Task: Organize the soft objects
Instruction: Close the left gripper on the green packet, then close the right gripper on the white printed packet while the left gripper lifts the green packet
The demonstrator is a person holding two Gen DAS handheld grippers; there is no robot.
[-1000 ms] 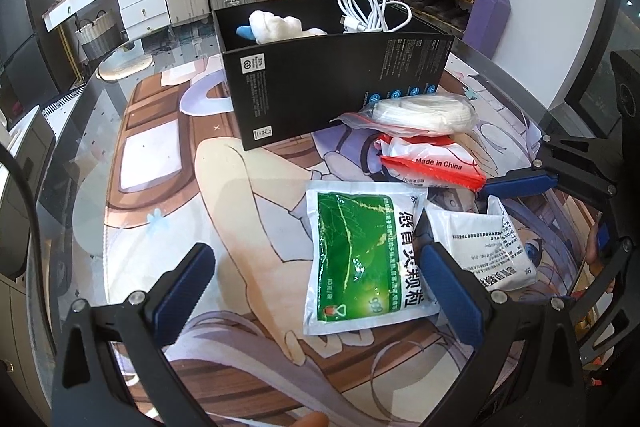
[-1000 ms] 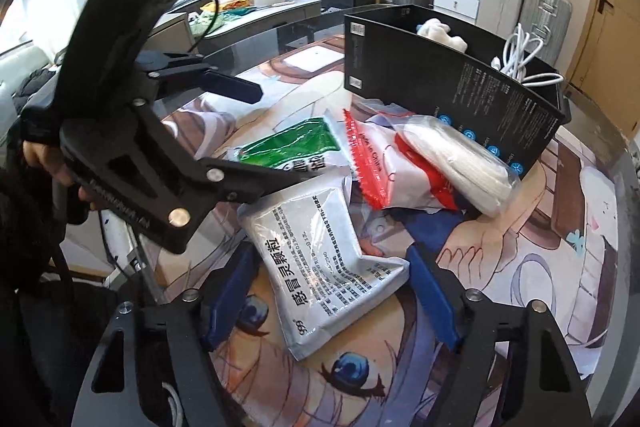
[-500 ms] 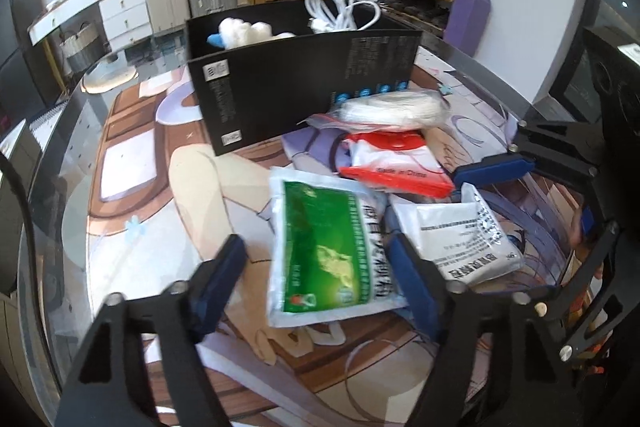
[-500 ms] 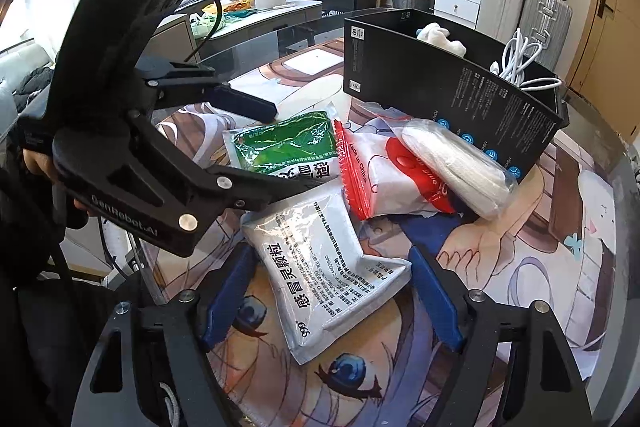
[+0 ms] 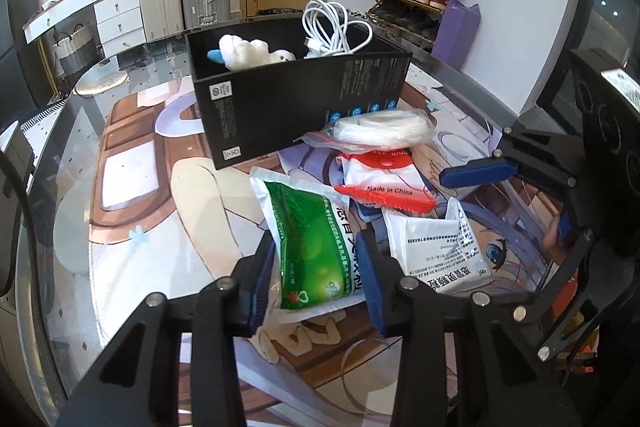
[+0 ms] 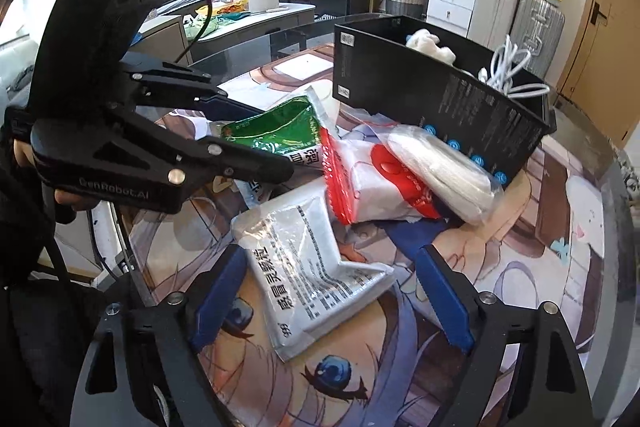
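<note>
Suitcases, a shoe rack and a white dresser are lining the walls behind a glass table (image 5: 60, 155) that's wearing a big anime-print mat (image 5: 168, 211), so the whole job is happening on top of somebody's cartoon face lol.

Toward the far edge of the table a black cardboard box (image 5: 288, 107) is sitting open-topped, and it's already holding a white plush toy (image 5: 248, 51) and a coiled white charging cable (image 5: 332, 31). I'm guessing that's the collection bin, which is why the loose stuff is all heaped right against its near wall.

The left gripper (image 5: 316, 279) is closing in around the near end of the green-and-white medicine pouch (image 5: 310, 247). Its blue pads are pressing on both long edges and the pouch is looking a bit bowed, so I'd call that a grip. Grabbing it by the end probably makes sense, since the rest can hang free on the way to the box.

The right gripper (image 6: 328, 295) is spread wide, its fingers straddling the silver-white medicine sachet (image 6: 304, 267) without touching it. It's lying flat on the mat near the table's front edge, just beside the green pouch.

Between those two and the box, a red-and-white packet (image 5: 380, 183) is lying with a zip bag of white cotton pads (image 5: 380, 127) leaning on it and against the box wall. Both are waiting their turn, I reckon.
</note>
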